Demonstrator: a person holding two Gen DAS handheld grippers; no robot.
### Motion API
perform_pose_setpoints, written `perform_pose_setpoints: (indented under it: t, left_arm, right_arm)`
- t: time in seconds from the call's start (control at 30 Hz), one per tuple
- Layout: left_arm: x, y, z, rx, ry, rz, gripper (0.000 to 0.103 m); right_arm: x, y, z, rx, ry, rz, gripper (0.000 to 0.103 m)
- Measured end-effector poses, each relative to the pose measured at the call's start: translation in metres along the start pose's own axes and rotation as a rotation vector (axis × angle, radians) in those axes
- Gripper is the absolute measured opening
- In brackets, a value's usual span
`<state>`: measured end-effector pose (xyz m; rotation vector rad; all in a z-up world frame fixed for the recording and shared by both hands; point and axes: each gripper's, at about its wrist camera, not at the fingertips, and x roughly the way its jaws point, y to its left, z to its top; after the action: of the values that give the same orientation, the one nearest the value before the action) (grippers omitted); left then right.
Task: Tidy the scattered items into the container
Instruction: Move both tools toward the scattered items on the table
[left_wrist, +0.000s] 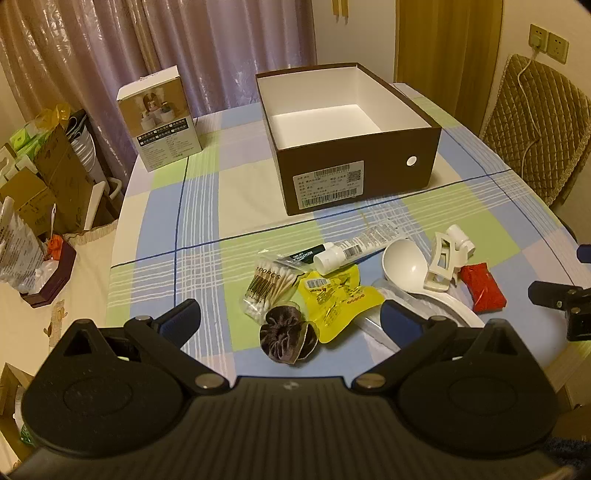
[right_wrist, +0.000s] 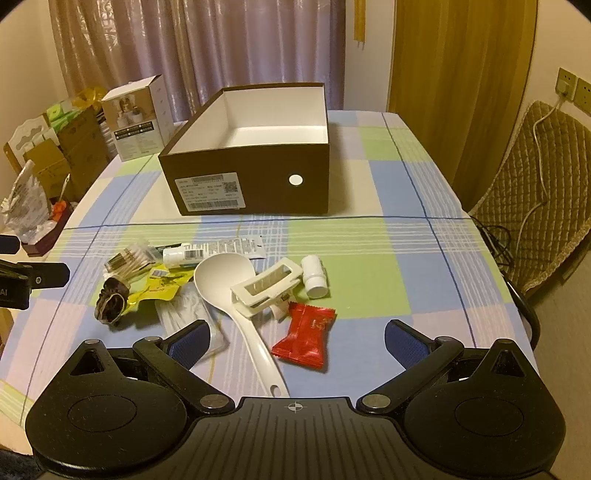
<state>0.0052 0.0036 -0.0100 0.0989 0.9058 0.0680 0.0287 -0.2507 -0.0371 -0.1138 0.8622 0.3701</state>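
Observation:
An empty brown shoebox (left_wrist: 354, 177) (right_wrist: 255, 184) with a white inside stands at the table's far middle. In front of it lie scattered items: a dark scrunchie (left_wrist: 288, 338) (right_wrist: 110, 302), a bag of cotton swabs (left_wrist: 267, 288) (right_wrist: 127, 260), a yellow pouch (left_wrist: 338, 299) (right_wrist: 162, 286), a white tube (left_wrist: 354, 247) (right_wrist: 214, 251), a white ladle (left_wrist: 404, 267) (right_wrist: 229, 291), a white hair claw (left_wrist: 443, 264) (right_wrist: 267, 286), a small white bottle (right_wrist: 314, 277) and a red packet (left_wrist: 484, 286) (right_wrist: 306, 334). My left gripper (left_wrist: 295, 317) hangs open over the scrunchie. My right gripper (right_wrist: 297, 338) hangs open over the ladle handle and red packet.
A white product carton (left_wrist: 160, 118) (right_wrist: 138, 118) stands left of the shoebox. Boxes and bags crowd a side surface at the left (left_wrist: 40, 184). A padded chair (right_wrist: 535, 184) sits at the right table edge. The checked tablecloth (right_wrist: 388, 221) covers the table.

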Motion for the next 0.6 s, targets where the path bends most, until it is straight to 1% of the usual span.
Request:
perform_pose_setpoints:
  t: [0.6]
  left_arm:
    - [-0.001,0.014,-0.010,-0.008,-0.002,-0.008,0.102]
  right_arm:
    - [0.002,0.017,-0.003,0.003,0.006,-0.002,0.103]
